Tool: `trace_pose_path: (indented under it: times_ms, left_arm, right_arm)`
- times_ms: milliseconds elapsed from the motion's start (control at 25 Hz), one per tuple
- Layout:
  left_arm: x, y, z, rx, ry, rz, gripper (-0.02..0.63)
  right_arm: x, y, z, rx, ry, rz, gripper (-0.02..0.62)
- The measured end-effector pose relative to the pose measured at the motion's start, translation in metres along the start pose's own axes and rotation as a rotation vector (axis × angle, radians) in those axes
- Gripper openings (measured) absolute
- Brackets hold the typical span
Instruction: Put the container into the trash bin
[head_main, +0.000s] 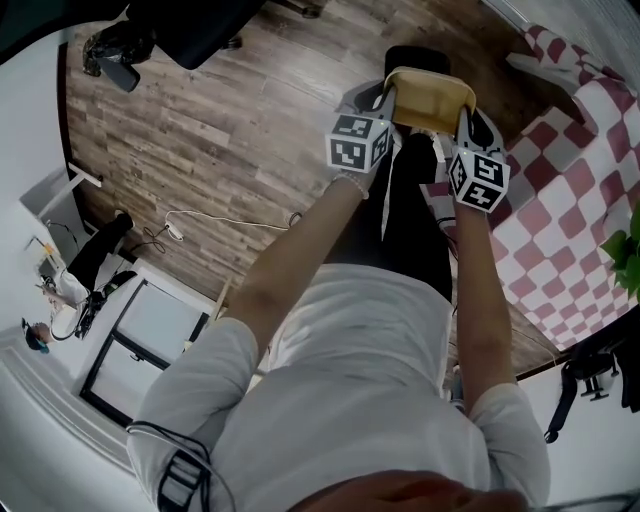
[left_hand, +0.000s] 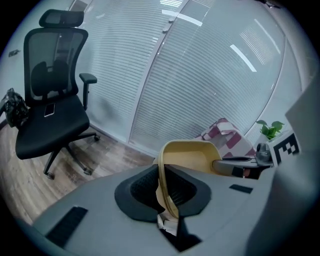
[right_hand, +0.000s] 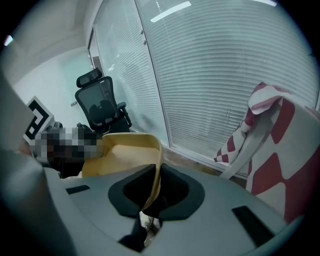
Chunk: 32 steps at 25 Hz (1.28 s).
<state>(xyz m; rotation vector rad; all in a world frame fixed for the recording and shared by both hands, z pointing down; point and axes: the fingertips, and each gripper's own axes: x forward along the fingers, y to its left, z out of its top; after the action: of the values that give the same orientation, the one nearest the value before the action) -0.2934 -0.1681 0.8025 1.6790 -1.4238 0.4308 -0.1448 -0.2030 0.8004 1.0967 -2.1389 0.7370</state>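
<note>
I hold a tan, shallow container (head_main: 430, 98) between both grippers, out in front of my body over a dark bin-like shape (head_main: 415, 58) on the wood floor. My left gripper (head_main: 384, 106) is shut on the container's left rim (left_hand: 164, 186). My right gripper (head_main: 462, 122) is shut on its right rim (right_hand: 155, 181). In the left gripper view the container (left_hand: 187, 156) runs off to the right, where the other gripper (left_hand: 240, 166) clamps it. In the right gripper view the container (right_hand: 125, 155) spreads to the left.
A table with a red-and-white checked cloth (head_main: 570, 190) stands close on the right, a green plant (head_main: 625, 255) on it. A black office chair (left_hand: 47, 110) stands further off on the wood floor (head_main: 200, 130). Window blinds (right_hand: 225, 70) fill the wall ahead.
</note>
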Motion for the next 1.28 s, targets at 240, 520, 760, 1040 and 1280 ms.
trace_pose_path:
  times_ms: [240,520,760,1040,1280]
  left_arm:
    - [0.034,0.02,-0.039,-0.018,0.048,0.012,0.057]
    - [0.075,0.046,-0.078,-0.045,0.09,0.022,0.057]
    - [0.106,0.064,-0.109,-0.043,0.121,0.021,0.057]
    - [0.142,0.087,-0.141,-0.063,0.157,0.028,0.057]
    - [0.171,0.09,-0.155,-0.049,0.189,0.006,0.057]
  right_arm:
    - [0.036,-0.007,-0.038,-0.004,0.064,0.009,0.054]
    - [0.079,-0.014,-0.081,-0.007,0.123,0.017,0.054]
    - [0.112,-0.02,-0.112,0.0,0.16,0.03,0.054]
    - [0.146,-0.026,-0.145,0.011,0.198,0.033,0.054]
    - [0.167,-0.043,-0.171,0.025,0.224,0.025,0.054]
